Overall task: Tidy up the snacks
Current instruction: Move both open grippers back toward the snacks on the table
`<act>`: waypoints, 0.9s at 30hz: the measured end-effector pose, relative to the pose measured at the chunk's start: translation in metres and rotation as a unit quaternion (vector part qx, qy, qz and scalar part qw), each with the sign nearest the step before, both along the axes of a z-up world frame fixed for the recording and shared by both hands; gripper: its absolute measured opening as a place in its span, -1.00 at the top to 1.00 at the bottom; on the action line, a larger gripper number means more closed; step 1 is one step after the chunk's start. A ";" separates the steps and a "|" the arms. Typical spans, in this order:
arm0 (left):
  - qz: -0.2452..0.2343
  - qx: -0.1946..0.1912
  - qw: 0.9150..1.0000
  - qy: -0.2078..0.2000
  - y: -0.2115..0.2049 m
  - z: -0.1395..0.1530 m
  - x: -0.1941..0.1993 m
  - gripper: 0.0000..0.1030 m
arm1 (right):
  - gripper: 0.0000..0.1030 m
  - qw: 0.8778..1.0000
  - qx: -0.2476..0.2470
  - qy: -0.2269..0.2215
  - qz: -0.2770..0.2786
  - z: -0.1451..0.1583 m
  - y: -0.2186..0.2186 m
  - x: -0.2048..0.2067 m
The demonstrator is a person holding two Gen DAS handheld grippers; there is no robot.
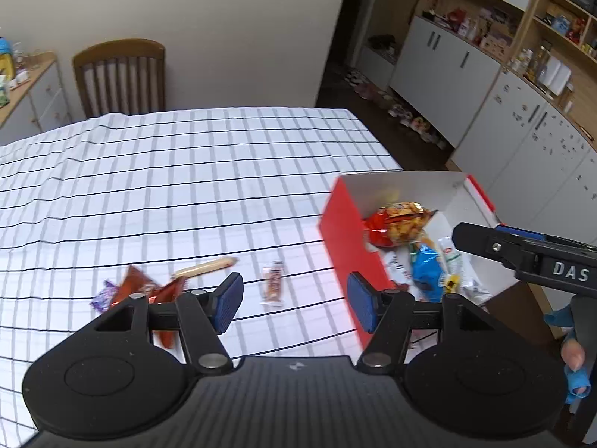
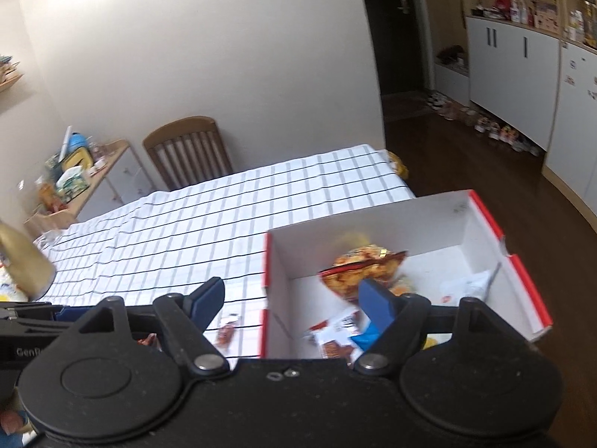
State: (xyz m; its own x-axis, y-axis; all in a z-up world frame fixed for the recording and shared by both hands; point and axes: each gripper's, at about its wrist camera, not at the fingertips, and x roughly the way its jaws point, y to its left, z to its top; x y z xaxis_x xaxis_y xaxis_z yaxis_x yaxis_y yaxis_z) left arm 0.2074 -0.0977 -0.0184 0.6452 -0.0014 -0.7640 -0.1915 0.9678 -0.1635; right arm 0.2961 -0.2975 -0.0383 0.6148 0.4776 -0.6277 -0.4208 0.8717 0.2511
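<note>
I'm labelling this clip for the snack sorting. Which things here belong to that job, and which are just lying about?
Part of the job:
red cardboard box with white inside
red-and-orange snack bag in it
blue packet in it
small brown bar in clear wrapper
tan sausage stick
orange and purple packets

Just lying about:
wooden slat-back chair
shoes along the floor

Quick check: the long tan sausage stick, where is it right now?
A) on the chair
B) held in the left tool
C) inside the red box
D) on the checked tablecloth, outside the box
D: the sausage stick lies on the tablecloth, left of the red box, with nothing gripping it.
</note>
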 end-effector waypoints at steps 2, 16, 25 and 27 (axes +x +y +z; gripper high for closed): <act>0.008 0.004 1.000 -0.003 0.009 0.000 -0.010 -0.18 | -0.59 1.000 0.003 0.000 0.010 0.000 0.008 -0.004; 0.086 0.012 0.996 -0.015 0.065 -0.010 -0.056 -0.53 | -0.89 0.996 0.011 -0.013 0.083 -0.012 0.060 -0.033; 0.175 -0.056 0.983 -0.005 0.113 -0.033 -0.064 -0.60 | -1.00 0.993 0.018 0.002 0.116 -0.025 0.086 -0.040; 0.200 -0.070 0.977 0.007 0.125 -0.039 -0.061 -0.60 | -1.00 0.993 0.012 0.005 0.120 -0.028 0.092 -0.040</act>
State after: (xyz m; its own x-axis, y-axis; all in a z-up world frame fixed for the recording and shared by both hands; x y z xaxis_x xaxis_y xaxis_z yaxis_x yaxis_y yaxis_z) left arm 0.1461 0.0275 -0.0572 0.6054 0.1434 -0.7829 -0.5523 0.7839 -0.2835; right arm 0.2566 -0.2059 -0.0663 0.4758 0.6240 -0.6198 -0.6129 0.7407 0.2752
